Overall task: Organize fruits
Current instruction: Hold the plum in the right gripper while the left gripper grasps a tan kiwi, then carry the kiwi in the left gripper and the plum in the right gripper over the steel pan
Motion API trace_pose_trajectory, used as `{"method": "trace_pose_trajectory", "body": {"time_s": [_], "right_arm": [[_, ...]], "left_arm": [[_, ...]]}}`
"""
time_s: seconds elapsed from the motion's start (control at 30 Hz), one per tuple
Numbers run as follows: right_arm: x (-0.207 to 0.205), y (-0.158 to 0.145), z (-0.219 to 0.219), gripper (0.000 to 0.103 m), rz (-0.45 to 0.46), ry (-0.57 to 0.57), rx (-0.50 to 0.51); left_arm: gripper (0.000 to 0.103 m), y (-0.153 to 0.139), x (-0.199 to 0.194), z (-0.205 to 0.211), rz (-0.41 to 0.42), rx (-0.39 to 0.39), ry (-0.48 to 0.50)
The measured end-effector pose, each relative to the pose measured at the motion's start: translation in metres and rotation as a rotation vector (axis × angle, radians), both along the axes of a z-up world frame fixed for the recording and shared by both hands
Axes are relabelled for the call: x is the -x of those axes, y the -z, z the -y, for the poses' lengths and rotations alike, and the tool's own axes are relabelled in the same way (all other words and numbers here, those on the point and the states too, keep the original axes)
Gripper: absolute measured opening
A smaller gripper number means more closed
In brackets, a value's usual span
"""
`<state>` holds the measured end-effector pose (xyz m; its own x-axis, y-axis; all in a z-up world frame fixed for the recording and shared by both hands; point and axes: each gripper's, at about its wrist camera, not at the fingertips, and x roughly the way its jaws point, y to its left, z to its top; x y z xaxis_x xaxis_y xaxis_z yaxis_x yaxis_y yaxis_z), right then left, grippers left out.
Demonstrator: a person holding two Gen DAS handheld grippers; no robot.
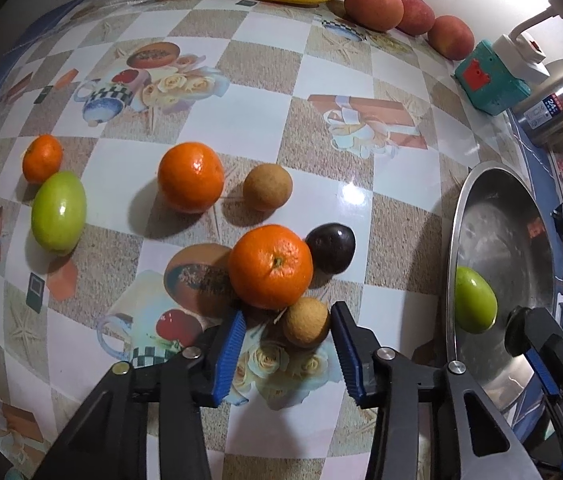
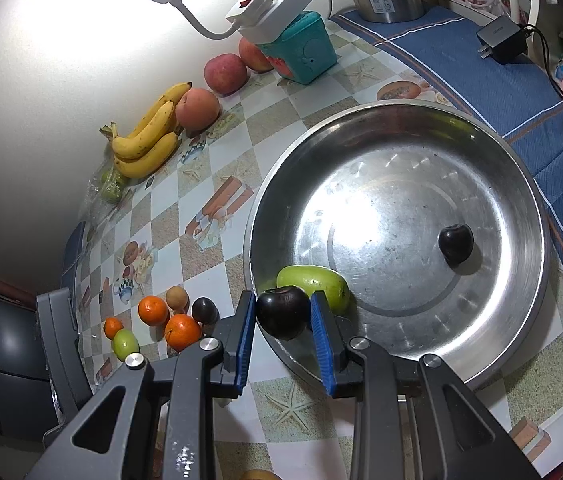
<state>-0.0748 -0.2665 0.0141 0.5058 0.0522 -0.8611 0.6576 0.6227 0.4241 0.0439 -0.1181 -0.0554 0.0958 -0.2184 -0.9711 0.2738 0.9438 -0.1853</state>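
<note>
Gripping a dark plum (image 2: 283,311), the right claw (image 2: 283,322) shows only fully from its own wrist.

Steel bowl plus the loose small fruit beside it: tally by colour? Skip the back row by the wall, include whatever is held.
Orange fruit: 3
Green fruit: 2
Brown fruit: 2
Dark purple fruit: 3
Total: 10
</note>
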Motion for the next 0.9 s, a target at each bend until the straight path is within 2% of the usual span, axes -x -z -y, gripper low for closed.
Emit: {"method": "trace_pose_trajectory", "body": {"time_s": [0.17, 0.37, 0.6, 0.9], "right_arm": [[0.001, 0.000, 0.002, 0.029, 0.006, 0.004, -0.009], [0.002, -0.001, 0.002, 0.029, 0.009, 0.005, -0.014], [0.003, -0.001, 0.003, 0.029, 0.010, 0.008, -0.019], [0.007, 0.001, 0.009, 0.029, -0.011, 0.031, -0.021]], "left_arm": [[0.034, -0.001, 0.006, -0.005, -0.027, 0.012, -0.012], [0.027, -0.004, 0.008, -0.010, -0.035, 0.028, -0.020], [0.027, -0.012, 0.007, -0.016, -0.049, 0.056, -0.044], [0.027, -0.049, 0.016, -0.016, 0.031, 0.137, -0.013]]}}
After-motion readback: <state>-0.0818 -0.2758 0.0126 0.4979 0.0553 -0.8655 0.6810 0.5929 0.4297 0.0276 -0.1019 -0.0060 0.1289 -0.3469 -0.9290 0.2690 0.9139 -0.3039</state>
